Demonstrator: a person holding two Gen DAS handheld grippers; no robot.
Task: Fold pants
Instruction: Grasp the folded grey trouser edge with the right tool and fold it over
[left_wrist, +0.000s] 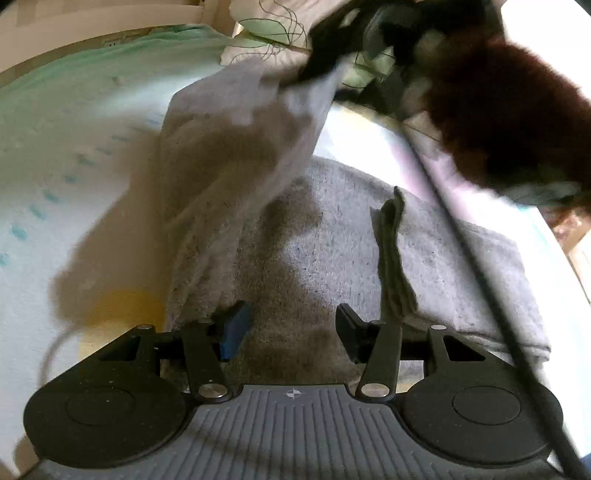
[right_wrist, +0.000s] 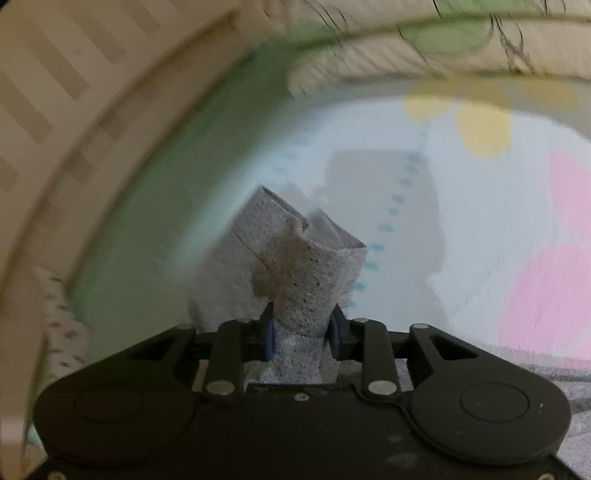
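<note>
The grey pants (left_wrist: 314, 240) lie on a bed with a white patterned sheet (left_wrist: 55, 166). One grey leg (left_wrist: 236, 140) is lifted off the bed and hangs from my right gripper (left_wrist: 321, 62), seen dark and blurred at the top of the left wrist view. My left gripper (left_wrist: 291, 328) is open and empty just above the pants' flat part. In the right wrist view my right gripper (right_wrist: 303, 336) is shut on the bunched grey leg cuff (right_wrist: 303, 273), held above the sheet (right_wrist: 461, 221).
A dark cable (left_wrist: 476, 258) runs diagonally across the pants on the right. A dark reddish furry shape (left_wrist: 509, 110) fills the upper right. A pillow with green spots (left_wrist: 266, 33) and a slatted headboard (right_wrist: 55, 74) lie beyond the bed.
</note>
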